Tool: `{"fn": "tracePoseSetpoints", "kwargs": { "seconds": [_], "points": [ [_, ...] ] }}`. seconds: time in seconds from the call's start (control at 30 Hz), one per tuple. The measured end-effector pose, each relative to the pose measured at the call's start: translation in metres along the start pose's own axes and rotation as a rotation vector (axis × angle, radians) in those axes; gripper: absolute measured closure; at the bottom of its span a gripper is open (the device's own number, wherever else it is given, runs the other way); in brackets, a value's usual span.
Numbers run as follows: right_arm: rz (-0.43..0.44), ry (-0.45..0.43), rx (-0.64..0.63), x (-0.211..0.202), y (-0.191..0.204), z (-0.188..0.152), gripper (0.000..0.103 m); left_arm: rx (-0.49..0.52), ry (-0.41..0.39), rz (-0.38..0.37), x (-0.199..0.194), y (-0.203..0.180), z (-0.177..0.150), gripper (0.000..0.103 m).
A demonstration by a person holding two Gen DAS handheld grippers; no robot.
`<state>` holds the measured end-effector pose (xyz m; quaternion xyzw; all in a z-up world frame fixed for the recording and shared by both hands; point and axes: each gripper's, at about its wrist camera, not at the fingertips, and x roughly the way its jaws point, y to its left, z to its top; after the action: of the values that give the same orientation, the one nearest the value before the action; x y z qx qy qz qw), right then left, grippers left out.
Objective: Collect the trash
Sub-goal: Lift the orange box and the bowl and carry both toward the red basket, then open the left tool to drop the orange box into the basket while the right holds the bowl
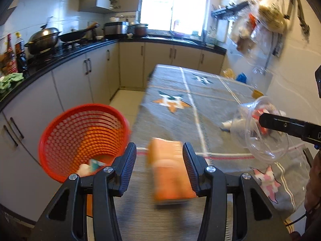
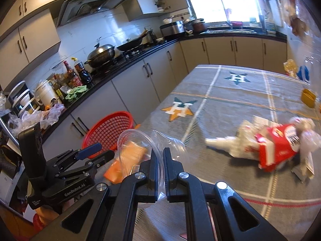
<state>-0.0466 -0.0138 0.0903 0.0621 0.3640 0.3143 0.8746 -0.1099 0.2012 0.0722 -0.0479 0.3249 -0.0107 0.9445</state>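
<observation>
My left gripper hangs over the table's near end, its jaws partly apart. A blurred orange packet lies on the cloth between the fingers; there is a gap at the left pad. My right gripper is shut on the rim of a clear plastic cup, carried above the table. In the left wrist view that cup hangs from the right gripper at the right. A red mesh basket stands beside the table's left edge, with a few scraps inside.
A pile of red-and-white packaging and white bags lies on the grey star-patterned tablecloth. A small yellow item sits by the wall. Kitchen counter and cabinets run along the left, with a narrow floor strip between.
</observation>
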Motion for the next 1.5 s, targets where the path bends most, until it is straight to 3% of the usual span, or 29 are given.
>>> {"fn": "tracePoseSetpoints", "kwargs": {
  "seconds": [0.33,0.47,0.57,0.67,0.73,0.87,1.03,1.1,1.2,1.33,1.5],
  "points": [
    [0.073,0.022,-0.053,0.04,0.051,0.036,0.097,-0.105,-0.024,0.076,-0.006,0.069,0.012,0.056],
    [0.083,0.007,-0.07,0.046,0.064,0.046,0.097,-0.148,0.022,-0.014,-0.006,0.079,0.009,0.054],
    [0.051,-0.02,-0.066,0.043,0.059,0.049,0.097,-0.14,0.094,-0.121,0.002,0.063,-0.001,0.041],
    [0.011,-0.046,-0.026,0.035,0.043,0.05,0.097,-0.075,0.156,-0.163,0.01,0.03,-0.012,0.035],
    [-0.003,-0.061,-0.005,0.028,0.033,0.052,0.097,-0.061,0.182,-0.148,0.016,0.01,-0.016,0.028],
    [-0.016,-0.083,0.019,0.013,0.018,0.051,0.097,-0.028,0.215,-0.012,0.032,-0.013,-0.02,0.025],
    [-0.006,-0.09,0.034,0.004,0.008,0.045,0.097,-0.034,0.259,0.018,0.051,-0.02,-0.027,0.03],
    [0.002,-0.086,0.042,0.003,0.006,0.043,0.097,-0.026,0.25,0.028,0.051,-0.02,-0.026,0.054],
    [0.017,-0.075,0.043,0.005,0.006,0.042,0.097,-0.059,0.248,0.0,0.053,-0.014,-0.022,0.056],
    [0.032,-0.067,0.033,0.009,0.011,0.042,0.097,-0.088,0.187,-0.038,0.037,-0.001,-0.011,0.056],
    [0.076,-0.027,0.009,0.03,0.032,0.048,0.097,-0.151,0.095,0.041,0.011,0.045,0.013,0.056]
  ]
}}
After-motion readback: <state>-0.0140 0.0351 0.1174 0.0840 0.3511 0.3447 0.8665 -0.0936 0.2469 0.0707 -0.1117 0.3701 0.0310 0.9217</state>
